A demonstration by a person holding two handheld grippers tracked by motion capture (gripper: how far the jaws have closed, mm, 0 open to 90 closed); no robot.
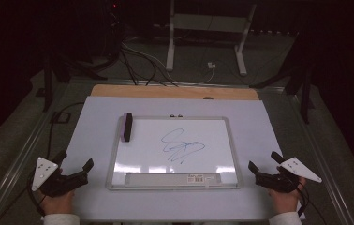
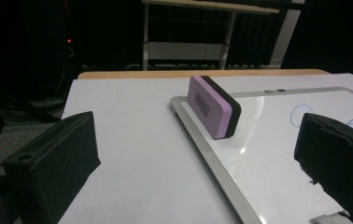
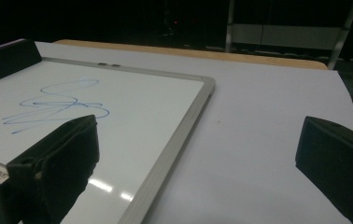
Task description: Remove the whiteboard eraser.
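Resting on the surface (image 1: 95,206) at its near-left corner, the left claw (image 1: 74,169) is standing with its jaws spread wide and nothing between them. The right claw (image 1: 265,165) is sitting near the near-right corner, its jaws likewise spread and gripping nothing. Between the two, toward the middle of the surface, a whiteboard (image 1: 212,140) is lying flat, its near edge running close to the surface's near edge. A blue scribble (image 1: 182,146) is showing near the middle of the board. The eraser (image 1: 127,126), purple with a black felt side, is standing on its long edge at the board's far-left corner, well apart from both claws. In the left gripper view the eraser (image 2: 213,107) is lying ahead between the jaws, leaning slightly over the board's frame.
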